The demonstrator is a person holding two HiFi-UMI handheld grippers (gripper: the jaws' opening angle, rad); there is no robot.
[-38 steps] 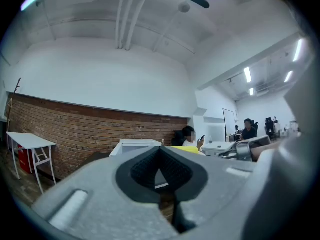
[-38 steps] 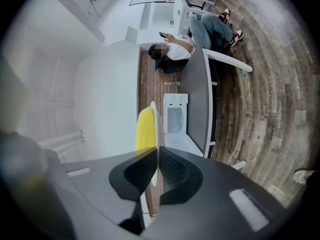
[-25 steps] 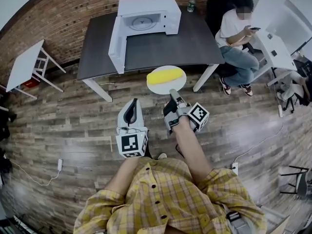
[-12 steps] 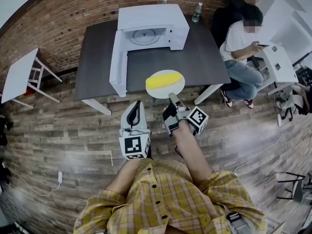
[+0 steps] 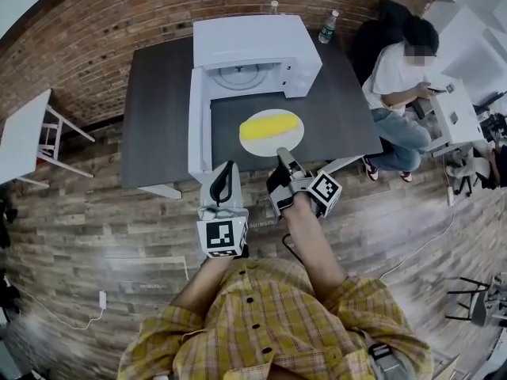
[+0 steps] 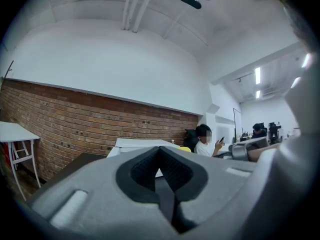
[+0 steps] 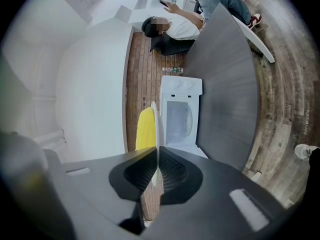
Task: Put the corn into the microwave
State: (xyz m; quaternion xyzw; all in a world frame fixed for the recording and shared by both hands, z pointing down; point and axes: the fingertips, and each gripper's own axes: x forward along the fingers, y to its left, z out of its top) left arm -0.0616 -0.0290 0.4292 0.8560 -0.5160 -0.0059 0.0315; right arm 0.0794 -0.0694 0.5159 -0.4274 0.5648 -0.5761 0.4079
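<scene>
- The right gripper (image 5: 282, 158) has its fingers clamped on the near rim of a white plate (image 5: 279, 139). In the right gripper view the plate is edge-on, a thin line running straight out from between the pads.
- The left gripper (image 5: 224, 174) has its pads pressed together with nothing in them. It sits just left of the right one, by the near edge of the table.
- The corn (image 5: 269, 124) lies on the plate just past the right fingertips. Its long axis runs crosswise to the fingers, left to right, roughly parallel with the microwave front. The right end is tipped a touch farther away. I can't tell which end is the tip.
- The plate is over the dark table (image 5: 158, 101). I honestly can't tell if it's resting on it or held just above.
- Straight beyond the plate is the white microwave (image 5: 253, 42). Its door (image 5: 198, 125) is swung open to the left of the fingers, and the turntable (image 5: 238, 76) shows inside.
- Further out there's a brick wall (image 5: 103, 22) behind the table and a wood plank floor (image 5: 119, 228) under the grippers.
- A small white table (image 5: 22, 129) is way off left, and a bottle (image 5: 328, 27) stands past the microwave on the right. A seated person (image 5: 396, 77) is far right.
- In the right gripper view the plate's edge hides part of the corn. In the left gripper view its own jaws block most of the microwave, and only a sliver of yellow peeks out.
</scene>
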